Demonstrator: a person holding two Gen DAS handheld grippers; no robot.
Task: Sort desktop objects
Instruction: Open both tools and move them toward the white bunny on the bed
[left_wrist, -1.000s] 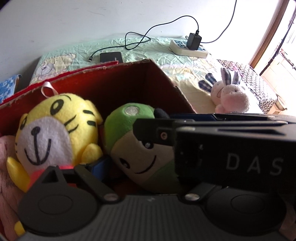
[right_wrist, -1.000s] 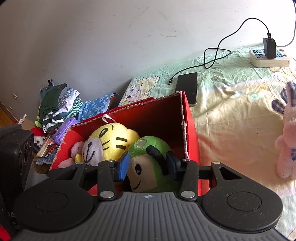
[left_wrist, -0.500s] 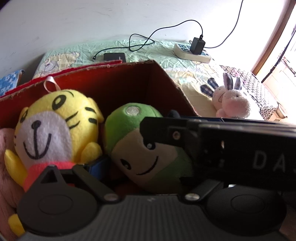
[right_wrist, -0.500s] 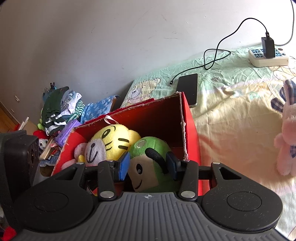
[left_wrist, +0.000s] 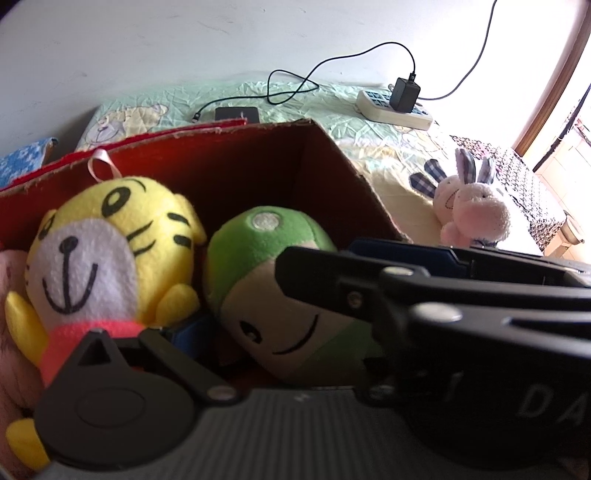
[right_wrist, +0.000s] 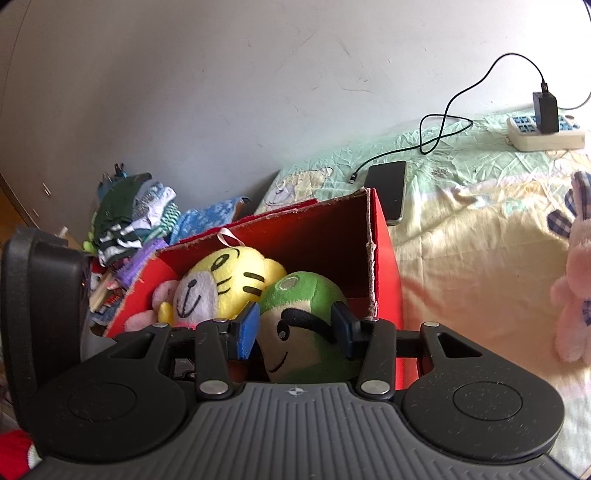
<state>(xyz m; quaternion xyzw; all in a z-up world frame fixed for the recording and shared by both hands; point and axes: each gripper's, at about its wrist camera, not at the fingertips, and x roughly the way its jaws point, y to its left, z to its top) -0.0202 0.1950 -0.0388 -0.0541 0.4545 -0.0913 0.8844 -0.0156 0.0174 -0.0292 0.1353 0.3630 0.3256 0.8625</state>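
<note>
the right gripper (right_wrist: 295, 330) was right there over the red box (right_wrist: 384, 266), its blue pads set either side of the green plush (right_wrist: 299, 317) and seemingly pressing its cheeks, so the jaws looked clamped on it. the toy sat dead centre between the fingers, face turned toward the camera, its long axis tilted up and away into the box, with the silver disc on top. judging by that, a straight release would drop it where it lay, against the box's right wall. just left of it and touching, the yellow tiger plush (right_wrist: 225, 284) leaned on the back wall, a pink toy (right_wrist: 162, 295) tucked further left. the left gripper (left_wrist: 192, 332) showed only one blue pad low beside the green plush; the other finger was hidden behind the right gripper's body, so its jaws could not be told. further off, on the bedsheet (right_wrist: 461, 236), well apart from the box, the pink rabbit plush (left_wrist: 472, 210) sat unsorted, nearer the right hand's side
</note>
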